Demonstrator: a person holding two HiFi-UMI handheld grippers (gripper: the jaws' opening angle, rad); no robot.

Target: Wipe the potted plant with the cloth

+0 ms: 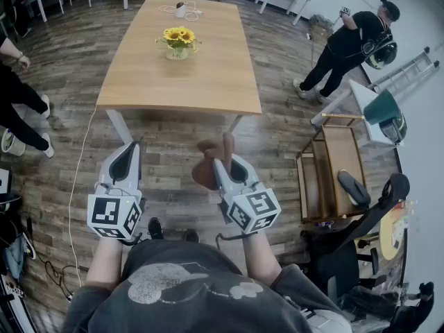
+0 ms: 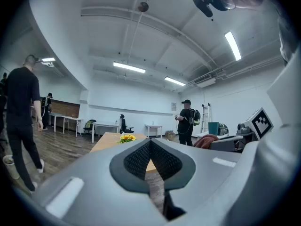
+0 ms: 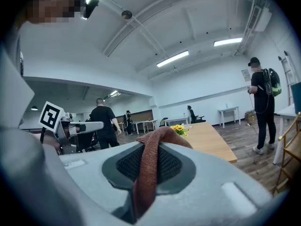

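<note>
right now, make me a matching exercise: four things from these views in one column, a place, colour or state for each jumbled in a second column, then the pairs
1 left gripper
2 right gripper
3 cloth
4 potted plant

a on the wooden table
b reddish brown
c fingers shut, nothing between them
d fingers shut on the cloth

Pairs: 1-c, 2-d, 3-b, 4-a

A grey-brown wood-plank floor filled a large open office. A long, light wooden table stood ahead of the left gripper. To the right of the right gripper sat a wooden trolley, with a ladder beyond it. Strip lights lit the white ceiling, and white desks lined the far wall.
</note>
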